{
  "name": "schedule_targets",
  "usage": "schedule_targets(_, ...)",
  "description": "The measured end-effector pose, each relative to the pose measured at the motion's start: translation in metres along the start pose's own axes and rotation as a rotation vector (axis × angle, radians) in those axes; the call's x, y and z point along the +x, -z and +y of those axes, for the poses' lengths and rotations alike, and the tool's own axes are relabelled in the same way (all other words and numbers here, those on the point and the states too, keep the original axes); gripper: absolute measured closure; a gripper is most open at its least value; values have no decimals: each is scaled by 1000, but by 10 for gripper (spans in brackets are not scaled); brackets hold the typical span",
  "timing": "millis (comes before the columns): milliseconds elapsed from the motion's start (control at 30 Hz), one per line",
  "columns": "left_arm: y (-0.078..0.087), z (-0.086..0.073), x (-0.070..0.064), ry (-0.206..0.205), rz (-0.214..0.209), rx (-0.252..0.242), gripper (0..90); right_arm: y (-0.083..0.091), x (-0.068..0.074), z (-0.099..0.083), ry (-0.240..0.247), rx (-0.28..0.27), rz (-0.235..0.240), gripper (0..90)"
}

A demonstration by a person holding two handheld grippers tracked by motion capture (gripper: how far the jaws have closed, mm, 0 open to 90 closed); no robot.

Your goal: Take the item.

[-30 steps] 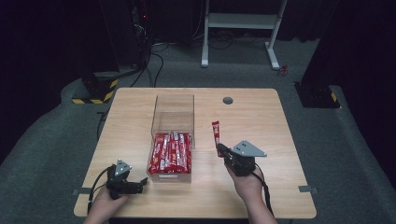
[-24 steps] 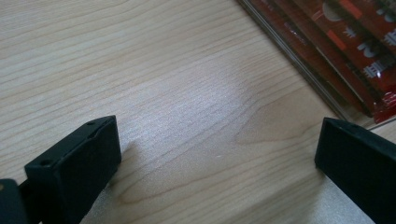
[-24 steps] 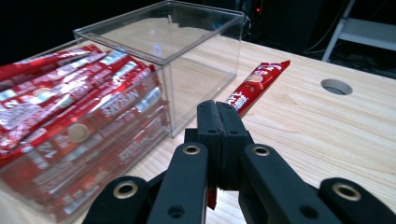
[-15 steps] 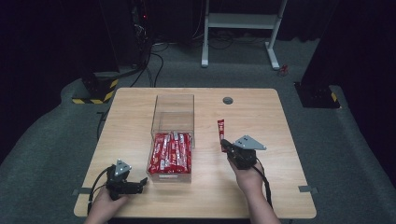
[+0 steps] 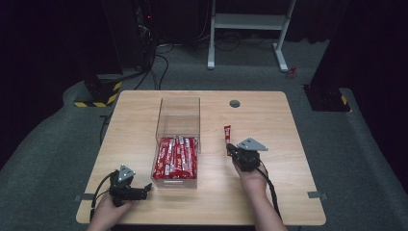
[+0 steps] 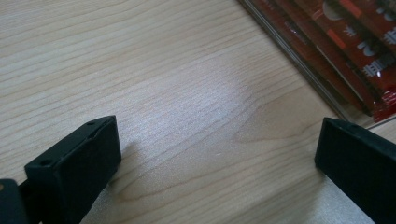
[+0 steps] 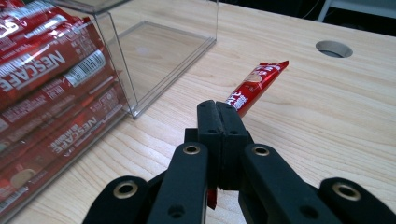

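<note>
A dark room with cables on a grey floor surrounds the wooden table (image 5: 269, 125). In the high view, a clear box (image 5: 177, 139) holds red sachets (image 5: 175, 158) at its near end. The left claw (image 5: 144, 190) rests near the table's front edge; the right claw (image 5: 230, 147) pinches one sachet (image 5: 227, 132), well right of the box.

In the left gripper view, the jaws stand wide apart over bare wood, the box's corner just beyond.

In the right gripper view, the right claw (image 7: 218, 116) is clenched on the sachet (image 7: 254, 86) by its near end. Held so far back, the sachet could droop, swivel or slip out, and its free tip could catch the box wall (image 7: 123, 74).
</note>
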State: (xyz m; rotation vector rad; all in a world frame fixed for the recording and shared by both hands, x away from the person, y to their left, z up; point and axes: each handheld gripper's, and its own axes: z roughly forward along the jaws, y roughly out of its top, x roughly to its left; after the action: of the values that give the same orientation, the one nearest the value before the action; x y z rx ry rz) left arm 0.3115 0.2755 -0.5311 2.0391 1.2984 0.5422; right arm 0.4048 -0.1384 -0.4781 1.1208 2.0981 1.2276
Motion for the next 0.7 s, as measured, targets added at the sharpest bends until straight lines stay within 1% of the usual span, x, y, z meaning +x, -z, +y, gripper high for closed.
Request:
schedule_targets(333,0,0,-1,3,1,-1,7,-13,-2,-8,-8,40,-7,900)
schedule_targets(467,0,0,-1,3,1,-1,6,-16,-3,-10,-19,54,-11,900)
schedule_targets(700,0,0,-1,3,1,-1,6,-22,-3,-15,-22,79,-15,900)
